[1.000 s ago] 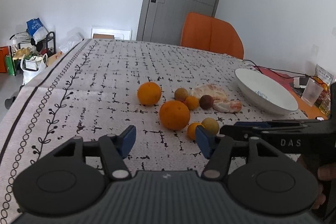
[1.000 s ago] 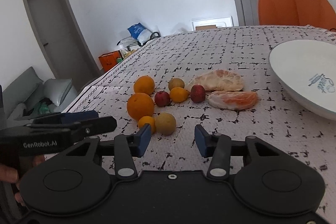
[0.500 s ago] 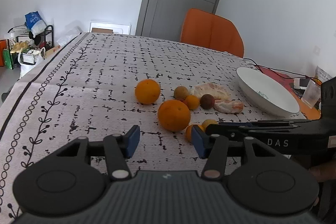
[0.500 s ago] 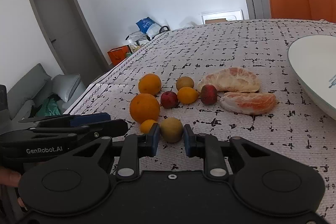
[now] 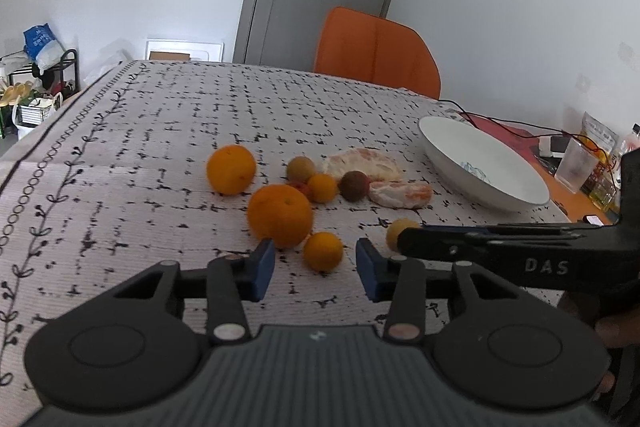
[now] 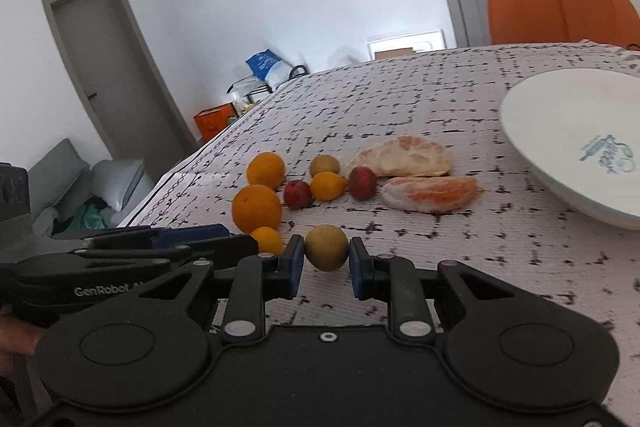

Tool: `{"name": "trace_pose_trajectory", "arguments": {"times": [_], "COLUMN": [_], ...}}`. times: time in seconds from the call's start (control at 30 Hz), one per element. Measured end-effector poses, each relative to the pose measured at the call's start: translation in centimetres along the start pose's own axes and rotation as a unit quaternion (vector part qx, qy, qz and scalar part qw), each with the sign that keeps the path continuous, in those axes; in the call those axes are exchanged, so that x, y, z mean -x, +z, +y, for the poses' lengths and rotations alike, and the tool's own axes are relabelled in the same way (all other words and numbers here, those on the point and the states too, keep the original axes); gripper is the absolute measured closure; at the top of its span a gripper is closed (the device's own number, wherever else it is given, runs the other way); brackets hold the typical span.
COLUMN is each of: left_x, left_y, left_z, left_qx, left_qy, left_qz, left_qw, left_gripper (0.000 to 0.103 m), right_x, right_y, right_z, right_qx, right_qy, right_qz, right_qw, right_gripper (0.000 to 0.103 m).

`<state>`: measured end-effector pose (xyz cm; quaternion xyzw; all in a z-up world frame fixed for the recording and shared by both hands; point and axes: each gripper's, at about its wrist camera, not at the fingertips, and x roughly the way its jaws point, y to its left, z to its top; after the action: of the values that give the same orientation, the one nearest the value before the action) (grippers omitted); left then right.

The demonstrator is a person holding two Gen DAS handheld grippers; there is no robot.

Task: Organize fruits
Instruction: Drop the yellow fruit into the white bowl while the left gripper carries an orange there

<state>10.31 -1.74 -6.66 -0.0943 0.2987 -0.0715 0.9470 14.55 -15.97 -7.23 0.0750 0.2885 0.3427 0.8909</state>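
White glazed bowl, the largest item and the likely destination, stands at the right of the patterned tablecloth, well apart from the fruit cluster; blue writing inside it is too small to read. The right gripper, marked "GenRobot.AI" and "DAS" on its sides, is clamped on a small yellow-green fruit by its widest part; a round, smooth fruit could squirt from the pads if lifted abruptly. The left gripper, jaws narrowing with nothing pressed between them, frames a small orange fruit just beside the large orange, which a misaligned finger could nudge rolling.
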Motion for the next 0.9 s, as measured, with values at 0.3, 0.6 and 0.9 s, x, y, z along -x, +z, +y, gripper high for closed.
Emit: {"name": "trace_pose_trajectory", "arguments": {"times": [0.3,0.6,0.9], "left_x": [-1.4,-1.1,-1.8], "left_y": [-0.1,1.3,2.8], "left_z": [-1.6,-4.6,-7.3], "left_qx": [-0.011,-0.041,-0.066], "left_qy": [-0.008,-0.031,-0.057], "left_qz": [0.008,-0.017,-0.028], "left_qw": [0.9999,0.9985,0.9958], "left_gripper": [0.083,0.083,0.083], "right_x": [2.3,4.2,6.3], "right_y": [-0.7,-0.8,-0.4], "right_z": [-1.7,-3.2,-4.9], "right_qx": [-0.017,-0.029,-0.040], "right_qy": [-0.023,-0.043,-0.067], "right_qz": [-0.019,-0.048,-0.079], "right_qw": [0.999,0.997,0.994], "right_gripper": [0.080,0.080,0.080]}}
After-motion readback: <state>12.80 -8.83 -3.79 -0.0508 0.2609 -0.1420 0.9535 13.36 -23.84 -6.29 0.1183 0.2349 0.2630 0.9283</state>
